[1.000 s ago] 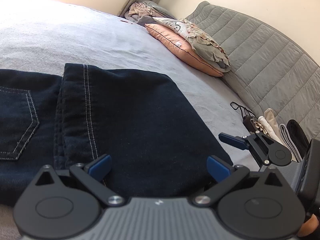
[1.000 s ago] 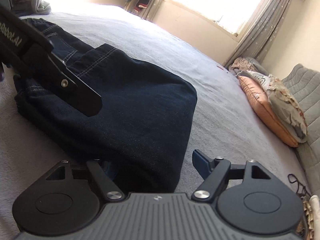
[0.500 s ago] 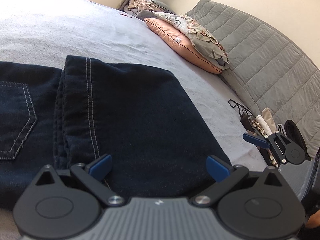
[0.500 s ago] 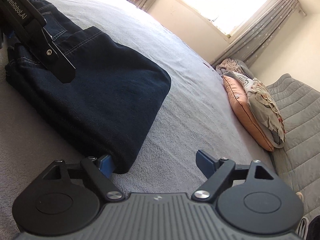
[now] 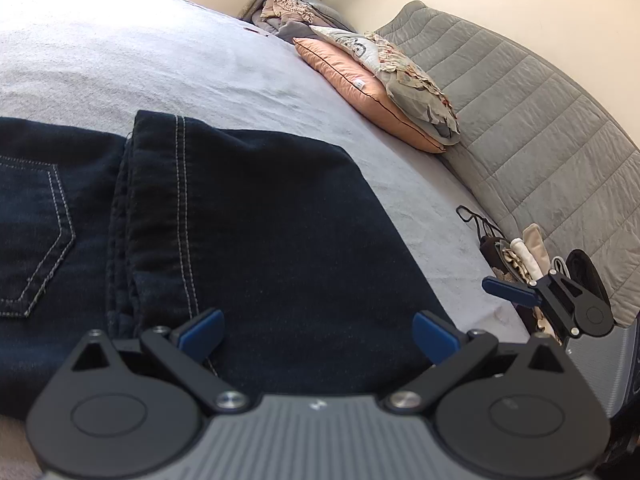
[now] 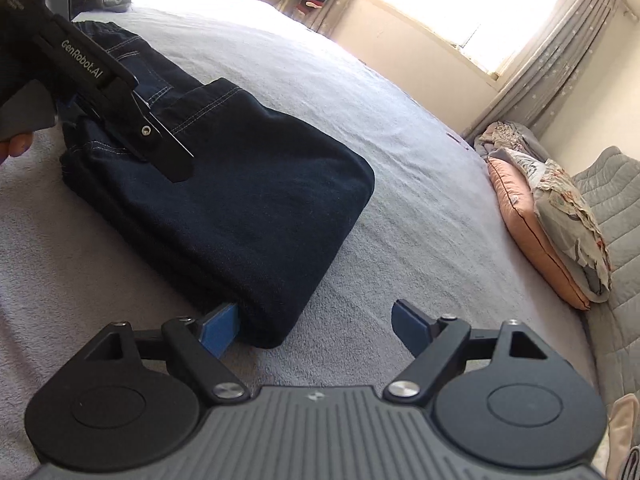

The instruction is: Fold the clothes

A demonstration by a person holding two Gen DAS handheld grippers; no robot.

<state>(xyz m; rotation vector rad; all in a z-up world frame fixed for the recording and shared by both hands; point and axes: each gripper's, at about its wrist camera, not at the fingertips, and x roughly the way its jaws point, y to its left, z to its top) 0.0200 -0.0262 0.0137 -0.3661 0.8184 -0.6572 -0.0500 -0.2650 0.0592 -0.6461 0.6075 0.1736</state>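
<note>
Right claw (image 6: 318, 330) farther back, spread, folded jeans (image 6: 240, 196) corner beside its left fingertip.

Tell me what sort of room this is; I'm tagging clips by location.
Most likely a bedroom in a home: folded dark jeans lie on a wide bed with a quilted grey headboard, pillows against it, and a curtained window behind.

A peach pillow (image 5: 360, 92) lies on the grey bed (image 5: 120, 60) against a quilted headboard (image 5: 540, 128); small items (image 5: 516, 252), perhaps rolled cloths, sit nearby.
</note>
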